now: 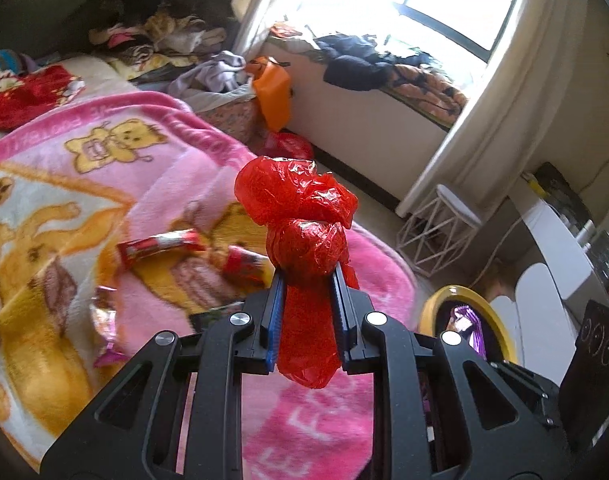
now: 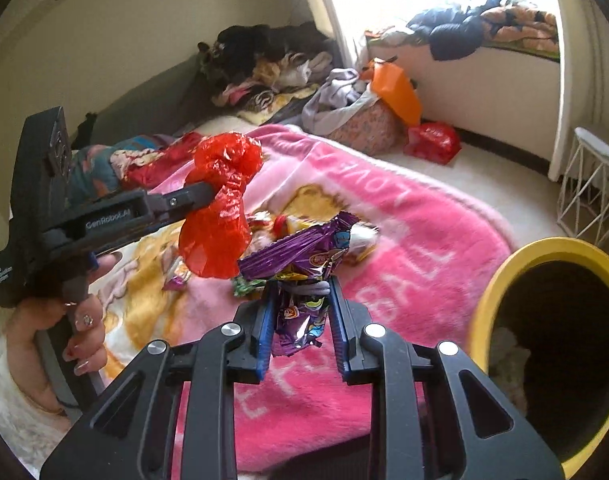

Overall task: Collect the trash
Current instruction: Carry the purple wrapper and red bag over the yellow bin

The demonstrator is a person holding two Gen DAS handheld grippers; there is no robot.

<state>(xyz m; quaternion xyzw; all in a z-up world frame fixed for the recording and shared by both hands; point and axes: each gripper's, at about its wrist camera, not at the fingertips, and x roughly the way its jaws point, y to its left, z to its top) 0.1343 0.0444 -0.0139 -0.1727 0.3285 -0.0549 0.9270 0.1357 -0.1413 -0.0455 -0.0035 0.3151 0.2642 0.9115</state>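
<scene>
With both grippers loaded, we're above the pink blanket (image 2: pixel 424 216). Our left gripper (image 1: pixel 307 276) has its fingers clamped on a knotted red plastic bag (image 1: pixel 300 216); the bag bulges past the fingertips and hangs down between them. In the right wrist view the same left gripper (image 2: pixel 208 196) sits at the left, bag (image 2: pixel 220 216) raised off the blanket. Our right gripper (image 2: pixel 302 292) has its fingers pinched on a crumpled purple snack wrapper (image 2: pixel 304 256). A yellow-rimmed bin (image 2: pixel 504 280) sits near right, just beside the right gripper. More wrappers (image 1: pixel 160 244) lie on the blanket, left of the left gripper. Another red bag (image 2: pixel 434 142) is on the floor at the far right.
</scene>
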